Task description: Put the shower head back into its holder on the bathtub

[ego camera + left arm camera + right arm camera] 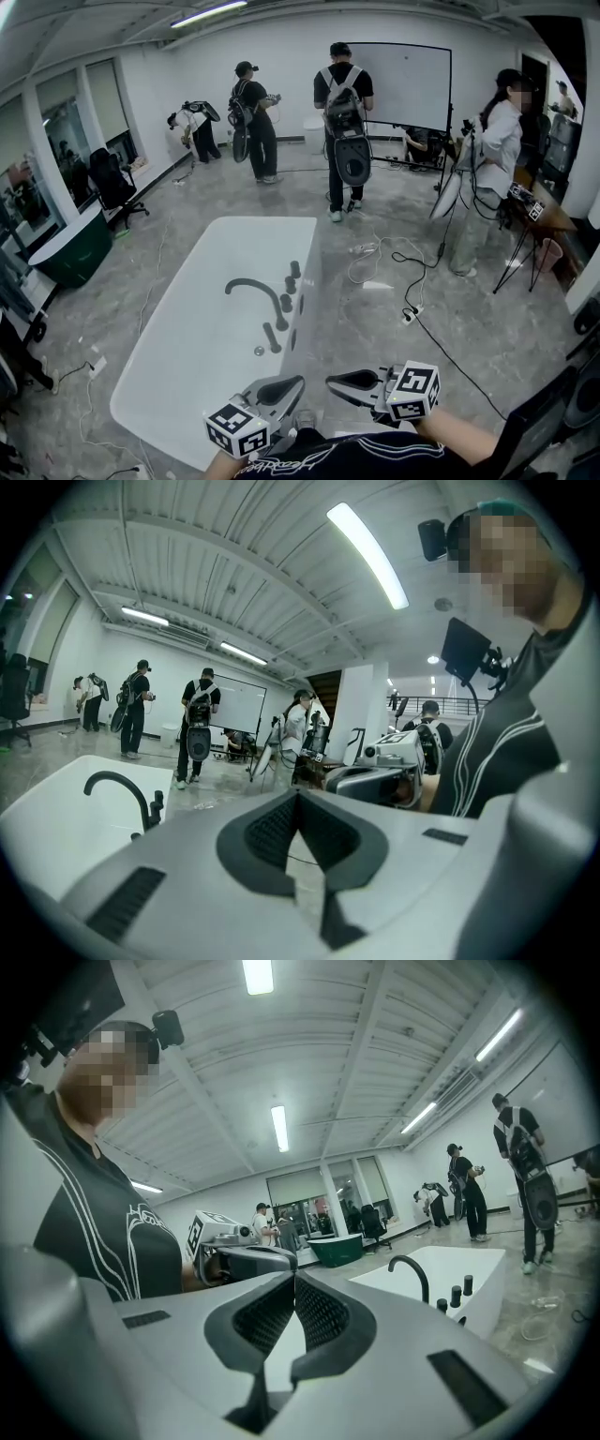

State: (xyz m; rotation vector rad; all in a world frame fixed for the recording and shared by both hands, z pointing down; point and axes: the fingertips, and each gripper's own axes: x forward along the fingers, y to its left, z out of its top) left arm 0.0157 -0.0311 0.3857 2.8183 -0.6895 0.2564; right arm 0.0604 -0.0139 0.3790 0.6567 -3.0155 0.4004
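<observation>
White script on the person's black shirt (pixel 309 459) at the bottom edge is too blurred to read; the marker cubes (pixel 236 429) bear only black-and-white squares. The slim, dark, stick-shaped shower head (pixel 271 337) sits centre frame at the right rim of the white bathtub (pixel 187 309), below the curved dark spout (pixel 255 286). At bottom centre, the left gripper (pixel 281 387) and right gripper (pixel 349 381) have jaws closed together, empty.

Bright, even light comes from ceiling tubes (pixel 367 555), which glare white in both gripper views. Shadows are faint. Every view bulges at the edges (corners go dark), and distant people (pixel 342 122) look soft.
</observation>
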